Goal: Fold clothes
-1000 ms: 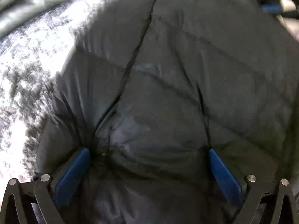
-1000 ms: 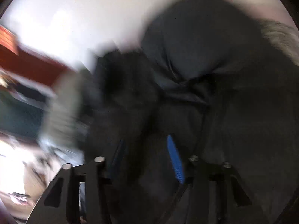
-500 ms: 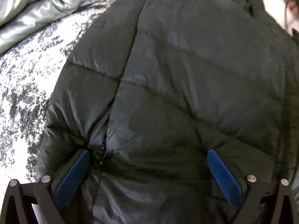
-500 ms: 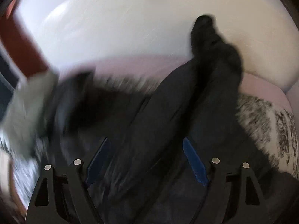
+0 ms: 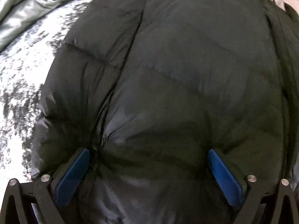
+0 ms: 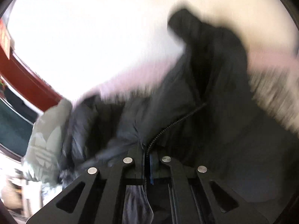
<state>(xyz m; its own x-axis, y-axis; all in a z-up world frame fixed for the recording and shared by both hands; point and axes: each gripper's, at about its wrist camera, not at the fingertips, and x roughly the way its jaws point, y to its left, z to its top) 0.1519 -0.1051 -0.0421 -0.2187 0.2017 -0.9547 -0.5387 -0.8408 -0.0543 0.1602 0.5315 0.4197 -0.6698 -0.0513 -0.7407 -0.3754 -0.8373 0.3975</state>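
A black quilted puffer jacket (image 5: 177,78) lies on a black-and-white speckled blanket (image 5: 22,71) and fills the left wrist view. My left gripper (image 5: 147,155) is open, its blue pads (image 5: 72,175) pressed down onto the jacket's puffy fabric, which bulges between them. In the right wrist view, my right gripper (image 6: 146,160) is shut on the jacket's zipper edge (image 6: 168,128). The jacket (image 6: 214,97) stretches away from it, blurred.
A grey-green shiny garment (image 5: 24,5) lies at the far left of the blanket; it also shows in the right wrist view (image 6: 46,141) with a trefoil logo. A white wall (image 6: 93,37) and a red frame (image 6: 24,82) are behind.
My right gripper went from open to shut on the jacket's zipper edge. My left gripper stayed open on the jacket, which shifted slightly.
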